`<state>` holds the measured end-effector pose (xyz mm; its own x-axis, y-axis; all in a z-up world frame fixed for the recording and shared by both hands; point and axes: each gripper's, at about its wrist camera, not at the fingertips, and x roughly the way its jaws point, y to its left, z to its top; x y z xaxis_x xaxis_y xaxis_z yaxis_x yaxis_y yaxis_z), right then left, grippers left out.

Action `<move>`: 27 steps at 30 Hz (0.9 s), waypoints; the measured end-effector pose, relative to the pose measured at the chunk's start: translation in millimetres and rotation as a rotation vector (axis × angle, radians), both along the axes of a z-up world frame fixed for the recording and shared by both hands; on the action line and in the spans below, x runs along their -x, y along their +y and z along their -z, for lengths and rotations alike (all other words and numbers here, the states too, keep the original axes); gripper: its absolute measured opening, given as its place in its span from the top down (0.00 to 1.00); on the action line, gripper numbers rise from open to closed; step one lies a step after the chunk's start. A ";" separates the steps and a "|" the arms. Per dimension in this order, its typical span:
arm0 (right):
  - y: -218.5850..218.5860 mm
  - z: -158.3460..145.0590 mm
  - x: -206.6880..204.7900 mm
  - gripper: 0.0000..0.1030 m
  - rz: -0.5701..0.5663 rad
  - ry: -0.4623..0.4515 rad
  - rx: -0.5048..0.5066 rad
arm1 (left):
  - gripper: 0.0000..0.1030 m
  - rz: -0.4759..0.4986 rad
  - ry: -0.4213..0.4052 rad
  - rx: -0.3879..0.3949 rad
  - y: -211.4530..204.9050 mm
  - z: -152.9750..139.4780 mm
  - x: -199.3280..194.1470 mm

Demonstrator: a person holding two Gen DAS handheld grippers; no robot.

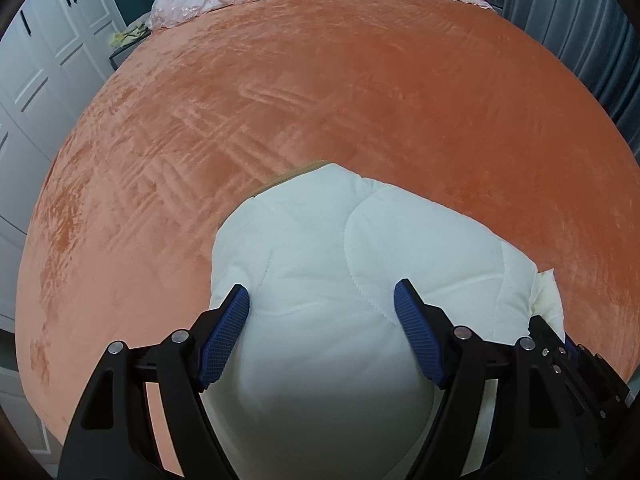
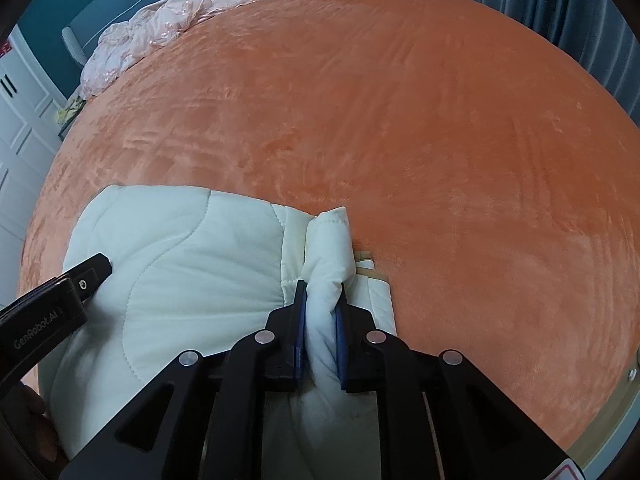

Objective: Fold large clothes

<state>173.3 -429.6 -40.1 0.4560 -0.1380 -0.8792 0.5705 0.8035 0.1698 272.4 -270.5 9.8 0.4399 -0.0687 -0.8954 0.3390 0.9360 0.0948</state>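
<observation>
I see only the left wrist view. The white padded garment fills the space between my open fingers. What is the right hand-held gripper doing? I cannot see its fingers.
Observer: The right hand-held gripper is shut on a rolled fold of the white padded garment.
Operator: Where on the garment is that fold?
Observer: At the garment's right edge, next to the bare orange bedspread.
Operator: Is anything under that edge?
Observer: Yes, a beige strip shows just beyond the pinched fold, lying on the bedspread.
Operator: And my left hand-held gripper?
Observer: From the right wrist view, one finger tip lies over the garment's left part.
</observation>
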 end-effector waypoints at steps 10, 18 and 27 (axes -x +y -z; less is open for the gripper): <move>10.9 10.4 -9.7 0.81 -0.036 -0.010 0.070 | 0.14 -0.040 -0.027 0.025 6.5 30.4 -3.9; 6.2 18.5 -11.5 0.80 -0.034 -0.059 0.061 | 0.10 -0.057 -0.069 0.026 4.3 41.8 -4.6; 6.0 23.4 -11.6 0.80 -0.029 -0.095 0.054 | 0.09 -0.064 -0.092 0.022 3.6 48.5 -5.5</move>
